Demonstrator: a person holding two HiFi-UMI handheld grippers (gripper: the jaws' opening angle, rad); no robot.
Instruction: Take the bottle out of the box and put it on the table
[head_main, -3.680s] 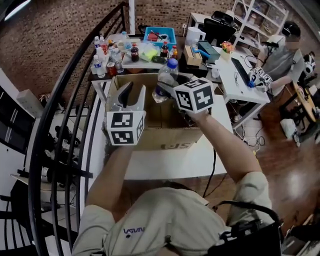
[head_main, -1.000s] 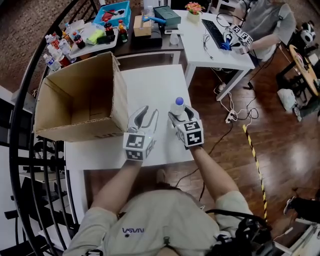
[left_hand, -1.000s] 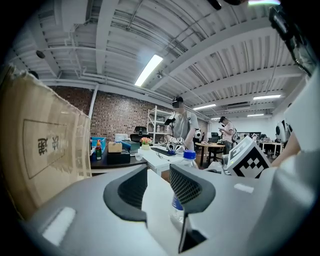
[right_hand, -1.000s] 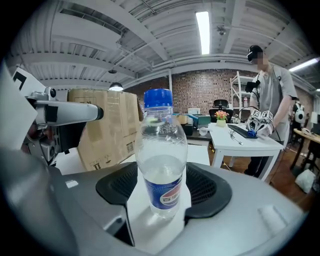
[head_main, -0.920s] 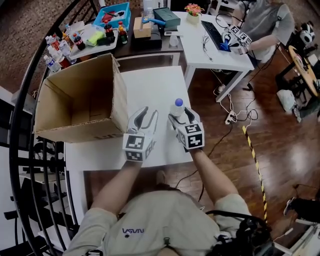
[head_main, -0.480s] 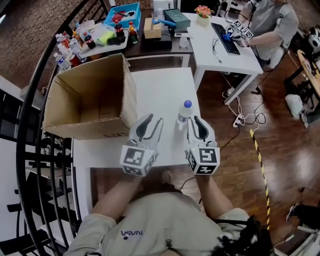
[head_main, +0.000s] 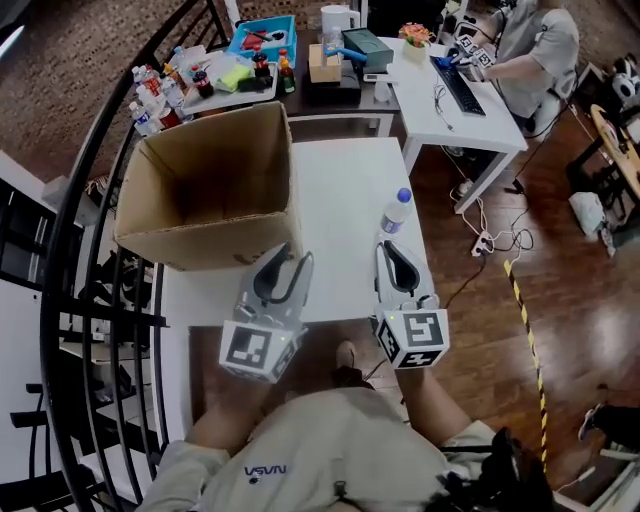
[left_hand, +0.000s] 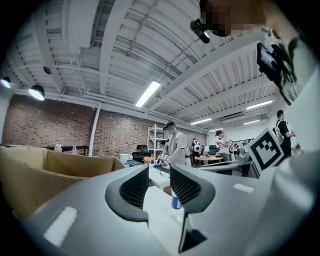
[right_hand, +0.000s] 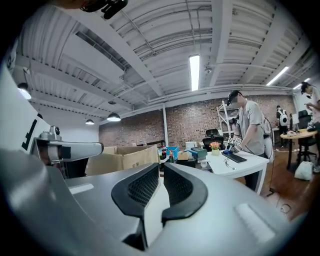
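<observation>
Both tools have pulled back off the worktop (head_main: 345, 180) towards the person since half a second ago, and the right tool (head_main: 394, 250) is no longer up alongside the bottle (head_main: 396, 212). That bottle stands upright on its own now, blue cap on top, near the right edge of the white worktop, clear of the right tool's tips. Its jaws have just been closing and sit almost together, only a thin slit between the pads and nothing in it. Over on the other side, the left tool (head_main: 289, 262) hangs with its jaws well apart and empty, and through that gap the bottle shows in the distance. The cardboard box (head_main: 205, 243) sits open-topped at the worktop's left, well apart from the bottle.
</observation>
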